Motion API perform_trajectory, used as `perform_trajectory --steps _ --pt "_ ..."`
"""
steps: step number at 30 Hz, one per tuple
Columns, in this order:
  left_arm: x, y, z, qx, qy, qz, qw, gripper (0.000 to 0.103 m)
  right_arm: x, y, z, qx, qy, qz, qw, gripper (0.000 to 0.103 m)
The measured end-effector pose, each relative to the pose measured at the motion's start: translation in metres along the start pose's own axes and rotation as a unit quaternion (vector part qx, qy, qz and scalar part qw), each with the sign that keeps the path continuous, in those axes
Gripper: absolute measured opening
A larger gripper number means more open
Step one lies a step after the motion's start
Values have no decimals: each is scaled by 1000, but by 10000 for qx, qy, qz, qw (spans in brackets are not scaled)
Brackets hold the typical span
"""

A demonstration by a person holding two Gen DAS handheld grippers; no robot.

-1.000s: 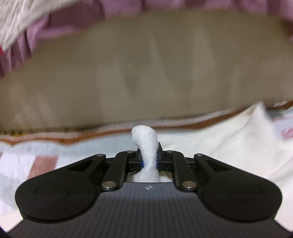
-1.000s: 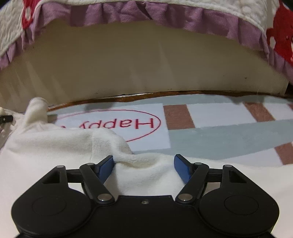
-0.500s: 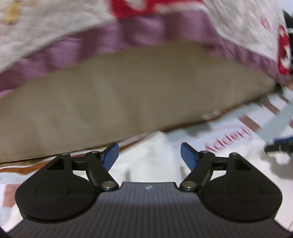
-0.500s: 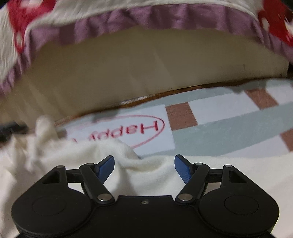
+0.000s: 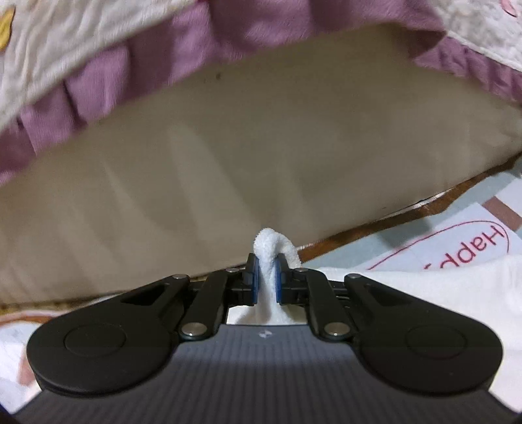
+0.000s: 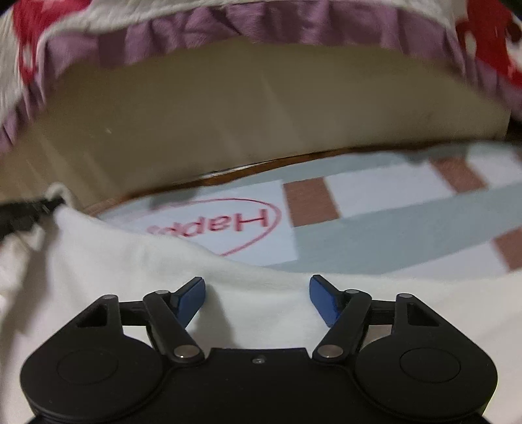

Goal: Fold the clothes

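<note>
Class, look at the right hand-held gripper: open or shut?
Open, now closing slightly: the right hand-held gripper has its blue pads wide apart over the white cloth, not pinching it.

garment (image 6: 137, 280) lying on the patterned mat (image 6: 407, 225), mattress side (image 6: 261, 124) rising behind, quilt frill (image 6: 261, 22) hanging over it

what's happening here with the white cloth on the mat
A person is folding a white garment on a patterned floor mat, with a hand-held gripper in each hand. The left gripper is closing on a bunched-up fold of the fabric, which sticks up between its pads. The right gripper is open above the cloth near its edge, gripping nothing. A bed with a purple-frilled quilt stands just behind.
</note>
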State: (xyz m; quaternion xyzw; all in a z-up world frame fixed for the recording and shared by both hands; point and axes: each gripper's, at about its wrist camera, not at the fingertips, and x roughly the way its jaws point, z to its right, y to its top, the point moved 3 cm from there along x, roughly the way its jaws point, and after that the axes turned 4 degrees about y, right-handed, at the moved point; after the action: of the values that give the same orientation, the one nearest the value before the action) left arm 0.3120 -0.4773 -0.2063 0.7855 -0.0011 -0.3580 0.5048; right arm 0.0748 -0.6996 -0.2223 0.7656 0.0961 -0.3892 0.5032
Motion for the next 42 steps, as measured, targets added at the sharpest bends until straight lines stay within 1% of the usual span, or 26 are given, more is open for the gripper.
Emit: perform_trajectory --steps 1,3,7,9,11,12,13,14,15,16,17,18,21,22,23,25,27,29,33,36,37,38,39,40,41,42 --pt "5 -3 5 102 10 -61 9999 9 2 -1 -2 -187 -158 -16 9997 73" --pt "13 -7 16 282 60 -170 9994 10 3 -2 -4 -365 -310 -27 9988 73" --pt "21 -9 25 417 294 -333 9981 16 4 -1 -1 -337 -349 -25 9988 73" --pt "24 -8 25 366 330 -428 9979 20 5 -1 -1 -327 -359 -27 9988 73" --pt "24 -5 17 90 239 -539 9982 27 6 0 -1 -313 -364 -26 9988 74" --pt "22 -3 9 -92 206 -619 9978 41 6 -1 -2 -293 -363 -12 9989 75" --pt "16 -1 -2 -383 131 -652 9970 50 6 -1 -2 -263 -359 11 9990 76" --pt "5 1 -17 -792 -18 -591 9951 51 6 -1 -2 -233 -355 34 9991 76" --pt "-8 1 -33 -1203 -200 -484 9914 51 6 -1 -2 -200 -349 58 9992 76" --pt "-22 -1 -48 -1564 -348 -361 9864 54 4 0 -2 -156 -324 92 9993 76" --pt "-38 -5 -62 -1775 -417 -223 9830 56 1 1 -2 -100 -274 149 9995 76" --pt "-52 -10 -72 -1815 -420 -101 9824 56 -2 2 -3 -39 -212 229 9995 76" --pt "-86 -31 -91 -1523 -234 102 9880 55 -15 10 -9 20 -17 544 9985 76" --pt "-94 -38 -96 -1430 -141 106 9896 52 -19 12 -12 -4 26 652 9979 76" --pt "-100 -46 -101 -1362 -39 80 9906 52 -23 13 -17 -72 39 760 9971 76" --pt "-107 -61 -113 -1426 24 8 9898 52 -29 16 -26 -240 64 929 9954 76" --pt "-100 -68 -121 -1616 -43 -190 9867 52 -31 17 -35 -365 170 1014 9940 76" --pt "-89 -68 -124 -1617 -123 -383 9860 53 -29 15 -44 -431 370 957 9938 76" --pt "-62 -67 -122 -1165 -108 -669 9909 55 -24 8 -62 -776 588 791 9921 76" --pt "-48 -61 -111 -851 -386 -718 9930 56 -19 2 -71 -1019 678 664 9903 76" --pt "-41 -59 -105 -714 -483 -706 9938 56 -18 0 -73 -1057 712 621 9899 76" --pt "-35 -58 -98 -495 -477 -696 9952 52 -17 -2 -75 -1096 746 579 9895 76" --pt "-33 -56 -90 -220 -254 -649 9973 12 -16 -4 -77 -1128 780 531 9891 76" --pt "-32 -54 -82 60 95 -551 9984 9 -15 -5 -77 -1157 798 483 9889 76" --pt "-32 -52 -74 340 443 -452 9974 9 -13 -6 -78 -1192 797 442 9887 76" --pt "-33 -49 -66 549 665 -318 9958 8 -11 -7 -78 -1228 776 400 9886 76"
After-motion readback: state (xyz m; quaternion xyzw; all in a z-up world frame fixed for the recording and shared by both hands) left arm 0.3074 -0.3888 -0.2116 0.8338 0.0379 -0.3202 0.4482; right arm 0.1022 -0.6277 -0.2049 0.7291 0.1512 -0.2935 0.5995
